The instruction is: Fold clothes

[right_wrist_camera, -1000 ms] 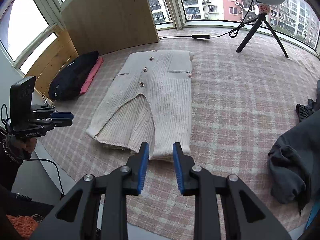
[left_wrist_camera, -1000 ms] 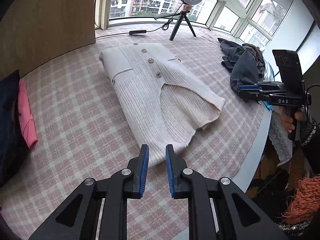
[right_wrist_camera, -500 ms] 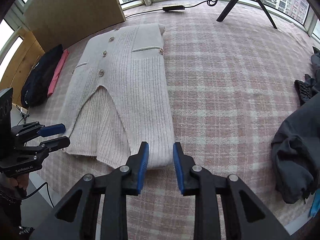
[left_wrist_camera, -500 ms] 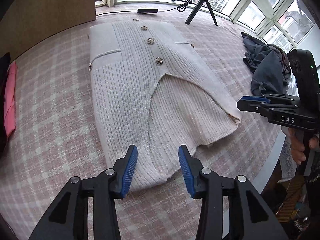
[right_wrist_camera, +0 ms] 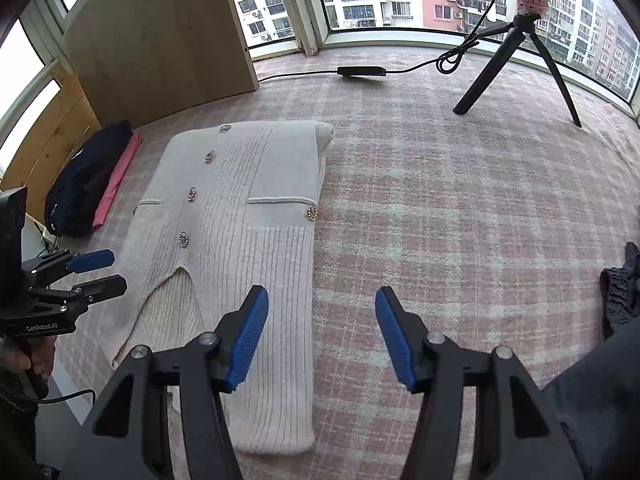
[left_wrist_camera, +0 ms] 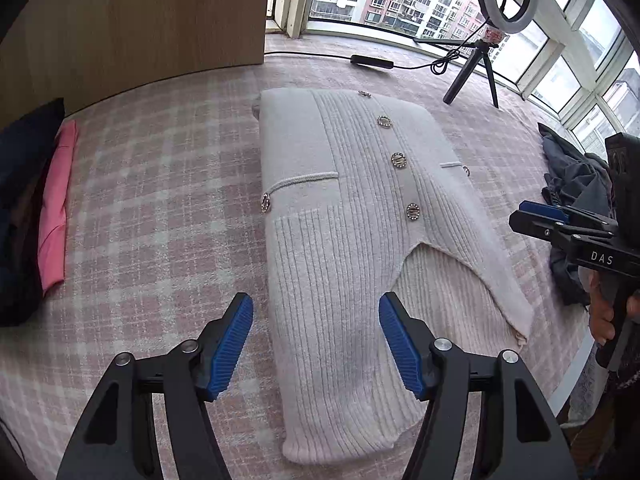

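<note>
Pink plaid bed [left_wrist_camera: 152, 208]; cream cardigan [left_wrist_camera: 340, 248] flat.

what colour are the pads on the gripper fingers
Blue, ribbed pads on black fingers; clearest in the left wrist view.

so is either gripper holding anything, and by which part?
Nothing held. Left gripper and right gripper have just been opening, pads clear above the cardigan.

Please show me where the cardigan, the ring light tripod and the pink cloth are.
cardigan [left_wrist_camera: 320, 264]: left wrist view, ribbed front panel.
tripod [right_wrist_camera: 520, 40]: right wrist view, top of the legs.
pink cloth [left_wrist_camera: 56, 208]: left wrist view, folded middle.
</note>
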`<control>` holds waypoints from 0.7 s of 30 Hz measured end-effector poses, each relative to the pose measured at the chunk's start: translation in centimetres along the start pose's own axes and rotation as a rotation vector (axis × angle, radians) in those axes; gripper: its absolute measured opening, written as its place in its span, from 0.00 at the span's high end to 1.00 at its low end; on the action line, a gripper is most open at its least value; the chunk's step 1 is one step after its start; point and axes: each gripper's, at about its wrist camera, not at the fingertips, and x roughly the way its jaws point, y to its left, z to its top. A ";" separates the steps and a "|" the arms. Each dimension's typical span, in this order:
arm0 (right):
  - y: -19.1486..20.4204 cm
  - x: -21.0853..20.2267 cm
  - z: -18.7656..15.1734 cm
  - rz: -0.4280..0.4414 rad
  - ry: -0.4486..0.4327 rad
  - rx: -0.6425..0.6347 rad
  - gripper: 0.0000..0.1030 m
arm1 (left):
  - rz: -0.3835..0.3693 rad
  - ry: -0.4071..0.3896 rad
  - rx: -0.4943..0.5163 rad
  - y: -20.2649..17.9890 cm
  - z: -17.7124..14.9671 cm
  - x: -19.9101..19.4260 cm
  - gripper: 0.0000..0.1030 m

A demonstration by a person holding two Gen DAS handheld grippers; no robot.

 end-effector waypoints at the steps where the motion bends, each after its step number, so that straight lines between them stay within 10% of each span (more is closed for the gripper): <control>1: -0.4 1.0 0.3 0.033 0.018 0.008 0.46 | -0.011 0.007 -0.021 0.4 0.4 0.5 0.39; 17: -0.3 4.3 0.3 0.227 0.038 -0.073 0.46 | -0.054 0.051 -0.017 0.0 1.4 4.2 0.38; 21: -0.4 5.1 0.4 0.319 0.081 -0.045 0.72 | -0.079 0.052 0.009 -0.9 1.2 4.4 0.50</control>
